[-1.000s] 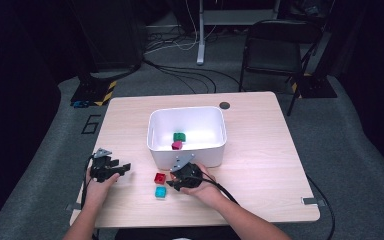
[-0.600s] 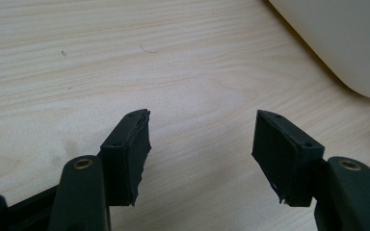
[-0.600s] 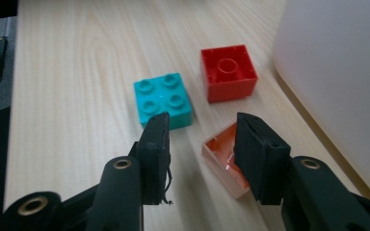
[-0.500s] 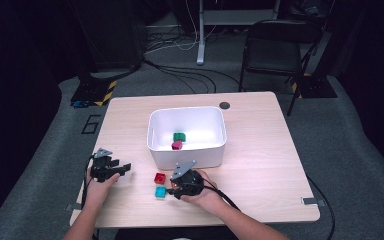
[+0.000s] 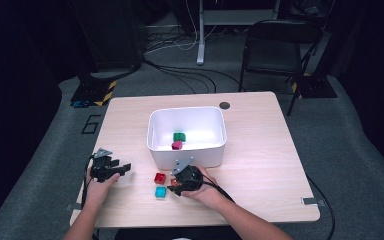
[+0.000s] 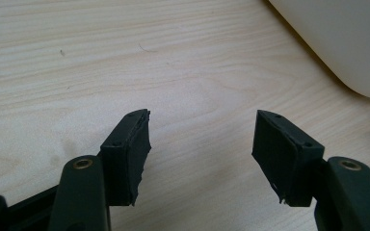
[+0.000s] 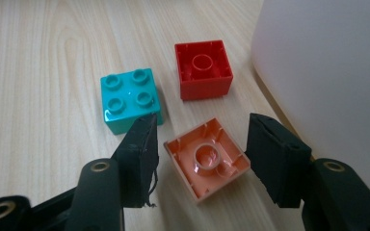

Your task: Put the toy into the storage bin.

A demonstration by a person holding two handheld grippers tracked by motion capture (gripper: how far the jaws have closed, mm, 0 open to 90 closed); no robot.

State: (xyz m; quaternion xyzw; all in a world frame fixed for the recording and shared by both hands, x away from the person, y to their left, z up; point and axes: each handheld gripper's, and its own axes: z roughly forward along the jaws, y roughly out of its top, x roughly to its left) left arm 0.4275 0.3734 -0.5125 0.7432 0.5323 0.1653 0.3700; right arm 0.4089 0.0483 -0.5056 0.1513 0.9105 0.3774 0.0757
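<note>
An orange brick [image 7: 207, 161] lies studs-down on the table between the jaws of my right gripper [image 7: 200, 144]. The jaws have just been opening, and their pads stand a little off the brick's sides. Just beyond it sit a teal brick [image 7: 130, 98], studs up, and a red brick [image 7: 203, 70], studs down. From the high view, the right gripper [image 5: 172, 187] is in front of the white bin [image 5: 187, 152], with the red brick [image 5: 159, 178] and teal brick [image 5: 160, 192] to its left. My left gripper [image 6: 202, 144] is open over bare wood, also seen at the table's left [image 5: 125, 167].
The white bin holds a green brick [image 5: 179, 136] and a magenta brick [image 5: 177, 145]. Its wall [image 7: 327, 72] stands close on the right of the right gripper. A dark round cap [image 5: 224, 105] is set in the tabletop behind the bin. A chair [image 5: 272, 47] stands beyond the table.
The right gripper has shifted only slightly by the bricks in front of the bin. The left hand has kept still.
</note>
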